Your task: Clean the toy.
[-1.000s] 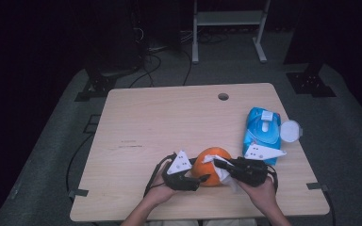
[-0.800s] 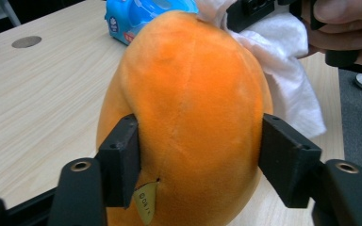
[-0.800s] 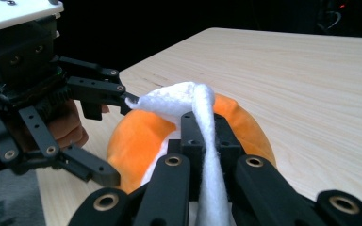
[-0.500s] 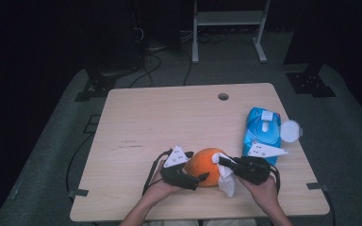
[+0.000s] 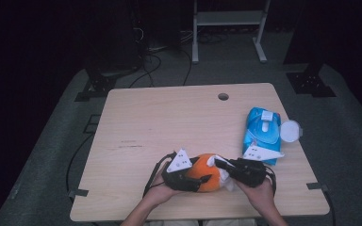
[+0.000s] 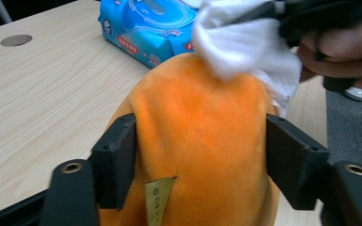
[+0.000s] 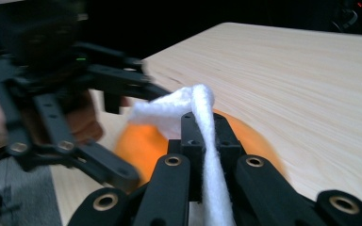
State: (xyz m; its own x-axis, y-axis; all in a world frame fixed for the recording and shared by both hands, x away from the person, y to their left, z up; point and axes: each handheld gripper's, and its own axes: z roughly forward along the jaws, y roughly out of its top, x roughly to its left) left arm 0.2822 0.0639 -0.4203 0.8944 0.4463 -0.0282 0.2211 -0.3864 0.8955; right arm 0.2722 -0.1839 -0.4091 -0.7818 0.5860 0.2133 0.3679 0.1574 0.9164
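Observation:
An orange plush toy (image 5: 206, 173) lies near the table's front edge. My left gripper (image 5: 202, 175) is shut on it from the left, and in the left gripper view both jaws press into the toy's (image 6: 202, 136) sides. My right gripper (image 5: 218, 164) comes in from the right, shut on a white wipe (image 5: 226, 181). In the right gripper view the wipe (image 7: 207, 141) runs between the closed jaws and rests on the toy (image 7: 141, 141). In the left gripper view the wipe (image 6: 245, 47) touches the toy's far top.
A blue wet-wipe pack (image 5: 263, 132) lies on the right side of the wooden table (image 5: 169, 117), its round white lid (image 5: 290, 130) flipped open toward the right edge. A cable hole (image 5: 223, 96) sits near the far edge. Cables and stands are on the dark floor beyond.
The right gripper has shifted the wipe a little across the toy's right side. Both hands stay close together at the front edge, with the left grip on the toy unchanged.

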